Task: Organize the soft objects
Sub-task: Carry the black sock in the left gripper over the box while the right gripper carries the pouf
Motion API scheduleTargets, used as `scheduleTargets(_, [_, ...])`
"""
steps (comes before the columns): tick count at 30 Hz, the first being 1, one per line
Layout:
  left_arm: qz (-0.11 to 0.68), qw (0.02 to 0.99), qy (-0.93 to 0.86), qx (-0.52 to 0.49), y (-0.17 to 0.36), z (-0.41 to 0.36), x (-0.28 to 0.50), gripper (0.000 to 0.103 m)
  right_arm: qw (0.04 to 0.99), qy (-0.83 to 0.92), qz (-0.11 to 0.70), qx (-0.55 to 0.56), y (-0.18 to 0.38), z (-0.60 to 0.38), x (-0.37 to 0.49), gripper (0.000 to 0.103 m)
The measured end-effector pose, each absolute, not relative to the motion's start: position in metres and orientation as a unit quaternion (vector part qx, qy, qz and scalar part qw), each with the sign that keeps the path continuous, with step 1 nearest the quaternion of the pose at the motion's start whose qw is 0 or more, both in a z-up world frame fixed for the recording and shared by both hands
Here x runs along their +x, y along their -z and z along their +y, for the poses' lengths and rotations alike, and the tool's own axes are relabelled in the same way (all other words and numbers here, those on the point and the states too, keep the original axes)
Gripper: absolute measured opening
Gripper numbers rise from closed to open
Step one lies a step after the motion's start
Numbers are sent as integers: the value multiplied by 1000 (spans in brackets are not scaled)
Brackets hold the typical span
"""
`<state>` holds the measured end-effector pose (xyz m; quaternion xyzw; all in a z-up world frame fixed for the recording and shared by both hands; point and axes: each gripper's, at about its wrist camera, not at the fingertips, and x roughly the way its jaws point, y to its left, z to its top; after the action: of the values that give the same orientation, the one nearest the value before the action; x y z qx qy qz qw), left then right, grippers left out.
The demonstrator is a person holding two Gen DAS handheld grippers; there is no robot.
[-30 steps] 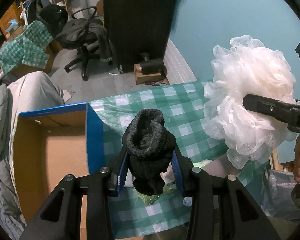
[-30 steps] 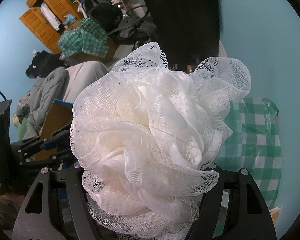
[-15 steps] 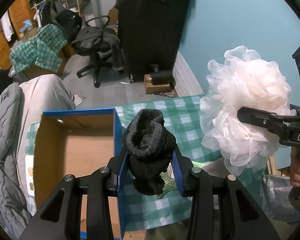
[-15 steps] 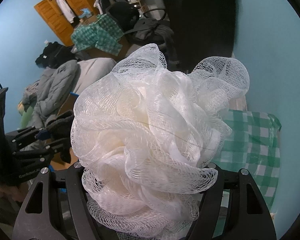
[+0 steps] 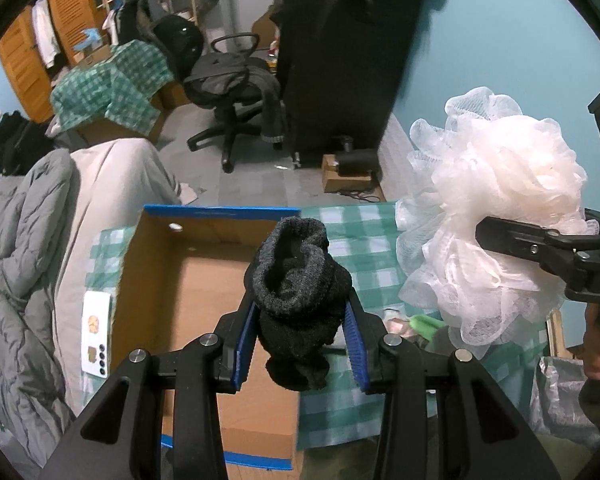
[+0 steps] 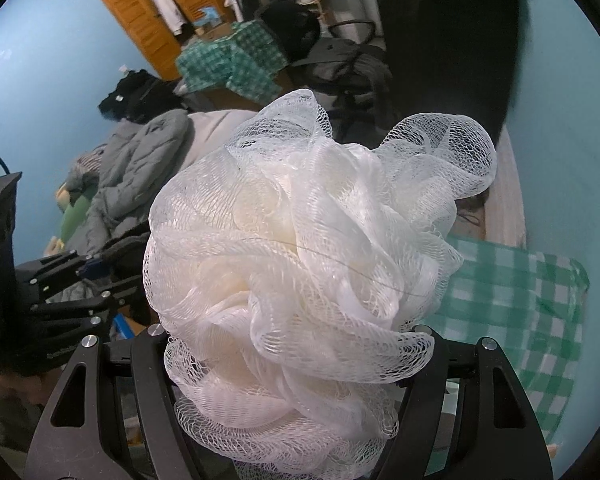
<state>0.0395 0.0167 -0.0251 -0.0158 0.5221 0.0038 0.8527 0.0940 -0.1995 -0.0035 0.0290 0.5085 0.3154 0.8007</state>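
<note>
Over the last second the left gripper has been swinging left, so the open cardboard box is now sitting directly beneath its rolled dark sock — a drop looks close. Its blue pads are clamping the sock tightly. The right gripper is squeezing the white mesh loofah, held up beside the sock over the green checked tablecloth — the loofah is hiding its fingertips and most of the table.

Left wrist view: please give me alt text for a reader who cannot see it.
The left hand-held gripper clamps a rolled dark sock over an open cardboard box with blue edges on a green checked tablecloth. At right, the right hand-held gripper holds a white mesh bath pouf.
</note>
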Motion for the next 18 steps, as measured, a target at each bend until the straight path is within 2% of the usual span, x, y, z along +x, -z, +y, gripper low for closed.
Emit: scheduleTargets(18, [533, 842, -60, -62, 45, 96, 14, 40, 770, -370, 519, -4, 16, -97, 96, 71])
